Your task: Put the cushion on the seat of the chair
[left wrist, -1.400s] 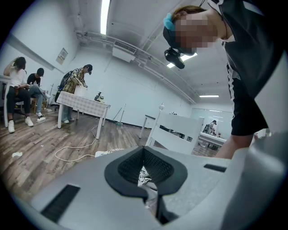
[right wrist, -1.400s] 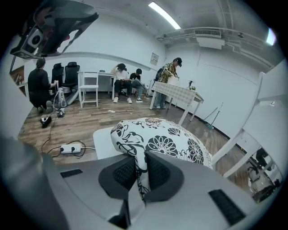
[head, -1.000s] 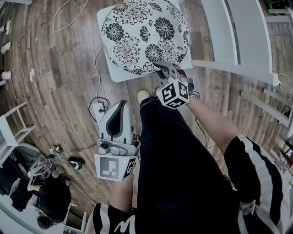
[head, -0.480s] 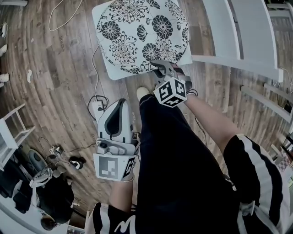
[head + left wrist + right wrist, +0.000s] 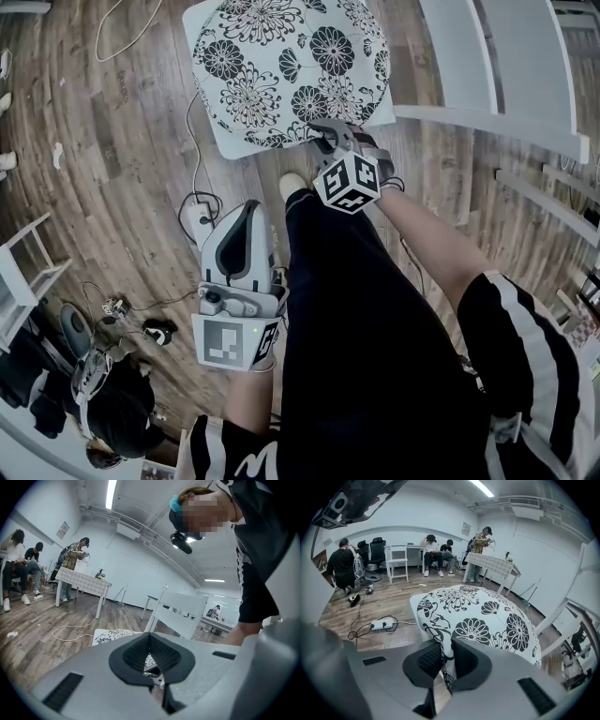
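The cushion [image 5: 291,66], white with black flowers, lies domed on the white chair seat [image 5: 222,142] at the top of the head view. The chair's white back [image 5: 487,66] stands to the right. My right gripper [image 5: 323,131] is shut on the cushion's near edge. In the right gripper view its pads [image 5: 425,660] pinch the fabric of the cushion [image 5: 487,616]. My left gripper [image 5: 251,208] hangs lower, beside my leg, shut and holding nothing. In the left gripper view the cushion [image 5: 110,635] and the chair back [image 5: 180,613] lie beyond the left gripper [image 5: 151,641].
A power strip [image 5: 199,220] with cables lies on the wood floor just left of the chair. My leg in black trousers [image 5: 356,309] fills the middle. A white shelf [image 5: 28,262] and a seated person [image 5: 103,403] are at the left. Several people sit at tables [image 5: 487,562] farther off.
The right gripper has sunk a little with the cushion's edge, and the cushion has shifted slightly up and left in the head view. The left gripper has stayed put.
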Action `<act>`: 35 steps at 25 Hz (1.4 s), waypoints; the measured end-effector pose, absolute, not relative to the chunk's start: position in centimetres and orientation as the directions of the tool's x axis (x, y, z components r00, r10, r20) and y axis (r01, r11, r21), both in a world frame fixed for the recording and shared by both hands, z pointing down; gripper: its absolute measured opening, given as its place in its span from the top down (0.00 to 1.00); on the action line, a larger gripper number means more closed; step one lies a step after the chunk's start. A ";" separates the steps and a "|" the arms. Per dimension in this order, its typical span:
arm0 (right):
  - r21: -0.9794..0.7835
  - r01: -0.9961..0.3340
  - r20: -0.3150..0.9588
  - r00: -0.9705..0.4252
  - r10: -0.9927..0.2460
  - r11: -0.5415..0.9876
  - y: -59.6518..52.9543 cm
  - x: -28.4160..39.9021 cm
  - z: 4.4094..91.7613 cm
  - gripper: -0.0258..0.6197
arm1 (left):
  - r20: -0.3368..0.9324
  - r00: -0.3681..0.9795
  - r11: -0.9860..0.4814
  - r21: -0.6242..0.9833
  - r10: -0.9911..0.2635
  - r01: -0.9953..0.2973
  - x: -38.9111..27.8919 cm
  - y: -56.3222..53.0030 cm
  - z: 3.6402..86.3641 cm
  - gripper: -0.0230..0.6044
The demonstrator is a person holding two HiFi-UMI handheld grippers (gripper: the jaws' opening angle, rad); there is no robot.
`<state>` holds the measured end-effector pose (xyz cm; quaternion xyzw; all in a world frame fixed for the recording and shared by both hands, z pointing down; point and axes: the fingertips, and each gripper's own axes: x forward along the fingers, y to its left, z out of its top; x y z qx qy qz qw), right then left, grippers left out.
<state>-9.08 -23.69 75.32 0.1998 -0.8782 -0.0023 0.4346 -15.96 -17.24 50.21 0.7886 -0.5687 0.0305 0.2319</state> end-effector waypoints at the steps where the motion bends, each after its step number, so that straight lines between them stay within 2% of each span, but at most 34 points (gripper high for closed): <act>1: 0.173 -0.347 0.768 -0.538 -0.346 0.922 -23.7 -9.1 75.5 0.91 | 0.312 0.352 -0.246 0.332 -0.882 -0.911 -16.0 -17.3 50.2 0.96; 20: 0.129 -0.305 0.815 -0.510 -0.276 0.943 -23.3 -9.1 76.8 0.90 | 0.301 0.380 -0.271 0.346 -0.875 -0.898 -15.6 -17.9 50.1 0.96; 23: 0.121 -0.305 0.813 -0.515 -0.271 0.945 -23.1 -9.1 76.8 0.84 | 0.298 0.387 -0.279 0.346 -0.873 -0.896 -15.6 -17.7 50.1 0.96; 27: 0.109 -0.294 0.809 -0.529 -0.257 0.949 -22.6 -8.9 76.8 0.71 | 0.296 0.394 -0.288 0.343 -0.870 -0.894 -15.5 -17.3 50.2 0.96; 35: 0.114 -0.212 0.820 -0.532 -0.213 0.971 -21.6 -9.1 76.6 0.61 | 0.293 0.401 -0.297 0.340 -0.868 -0.892 -15.3 -16.9 49.9 0.96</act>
